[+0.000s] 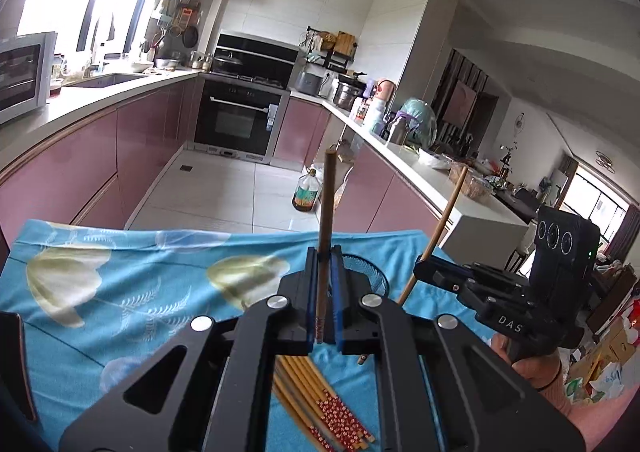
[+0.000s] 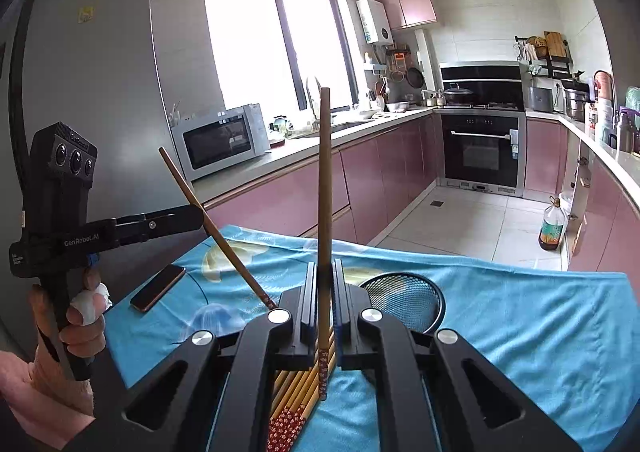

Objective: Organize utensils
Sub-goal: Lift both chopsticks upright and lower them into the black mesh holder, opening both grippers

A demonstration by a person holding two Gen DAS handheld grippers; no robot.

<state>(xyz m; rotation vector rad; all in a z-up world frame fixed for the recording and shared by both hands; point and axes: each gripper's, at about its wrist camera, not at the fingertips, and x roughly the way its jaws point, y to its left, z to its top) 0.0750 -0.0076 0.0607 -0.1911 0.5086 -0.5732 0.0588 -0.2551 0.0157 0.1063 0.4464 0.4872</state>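
Each gripper is shut on one wooden chopstick with a red flowered end, held above the table. My left gripper (image 1: 324,268) grips a chopstick (image 1: 326,204) standing upright. My right gripper (image 2: 325,280) grips another chopstick (image 2: 325,172), also upright. In the left wrist view the right gripper (image 1: 424,266) shows at right with its chopstick (image 1: 444,220) tilted. In the right wrist view the left gripper (image 2: 200,218) shows at left with its chopstick (image 2: 208,220) tilted. A bundle of several chopsticks (image 1: 320,400) lies on the blue cloth below both grippers; it also shows in the right wrist view (image 2: 296,400).
A black mesh holder (image 2: 404,300) lies on its side on the blue flowered tablecloth (image 2: 520,324), just right of the grippers; its rim shows in the left wrist view (image 1: 368,272). A phone (image 2: 158,287) lies at the cloth's left. Kitchen counters, an oven and an oil bottle (image 2: 553,226) stand beyond.
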